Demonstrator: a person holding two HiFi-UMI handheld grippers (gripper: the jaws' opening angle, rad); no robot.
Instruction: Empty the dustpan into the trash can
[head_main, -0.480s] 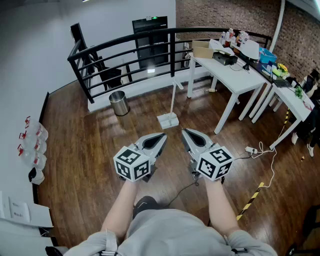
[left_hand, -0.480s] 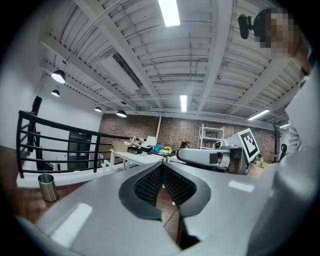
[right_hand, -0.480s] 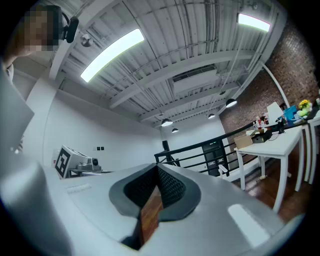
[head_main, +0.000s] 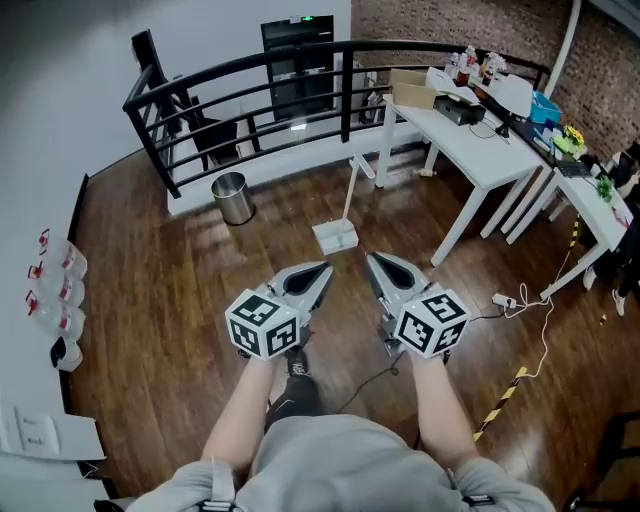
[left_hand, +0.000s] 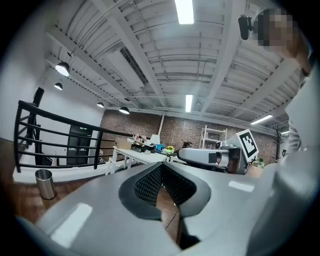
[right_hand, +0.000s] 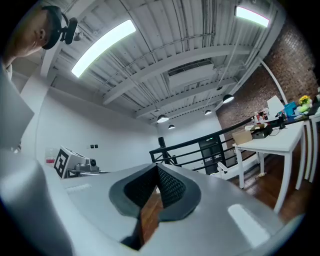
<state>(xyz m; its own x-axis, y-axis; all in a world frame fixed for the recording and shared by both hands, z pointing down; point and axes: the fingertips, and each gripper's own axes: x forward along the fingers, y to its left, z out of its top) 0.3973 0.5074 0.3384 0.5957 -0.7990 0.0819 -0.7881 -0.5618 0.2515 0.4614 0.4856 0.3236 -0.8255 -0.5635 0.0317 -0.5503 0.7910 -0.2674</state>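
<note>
- My left gripper (head_main: 322, 272) sits level over the wood floor (head_main: 180, 300). Its jaws are pressed together at the tips and pinch nothing.
- My right gripper (head_main: 374, 262) is just beside it, apart from it and level too. Its jaws are also shut tip to tip, and only floor shows behind the pads.
- The dustpan (head_main: 336, 238) stands on the floor ahead of both grippers, apart from them. Its white pan is down and its long handle (head_main: 350, 190) leans up and away from me.
- The trash can (head_main: 232, 198), a small shiny metal cylinder, stands to the left of the dustpan and well apart from it, near the foot of the black railing (head_main: 250, 80).
- Only open floorboards lie between my jaws and the dustpan, and between the dustpan and the trash can.
- To the right of the dustpan rise the legs of a white bench (head_main: 470, 150), cluttered with a cardboard box (head_main: 410, 95) and other items too small to name.
- A second bench (head_main: 590, 200) stands further right.
- A white power strip (head_main: 503, 298) with its cord lies on the floor to my right, near yellow-and-black tape (head_main: 505, 392).
- A dark cable (head_main: 365, 380) runs across the boards beneath my right gripper.
- Along the left wall sit some red-capped containers (head_main: 55, 285).
</note>
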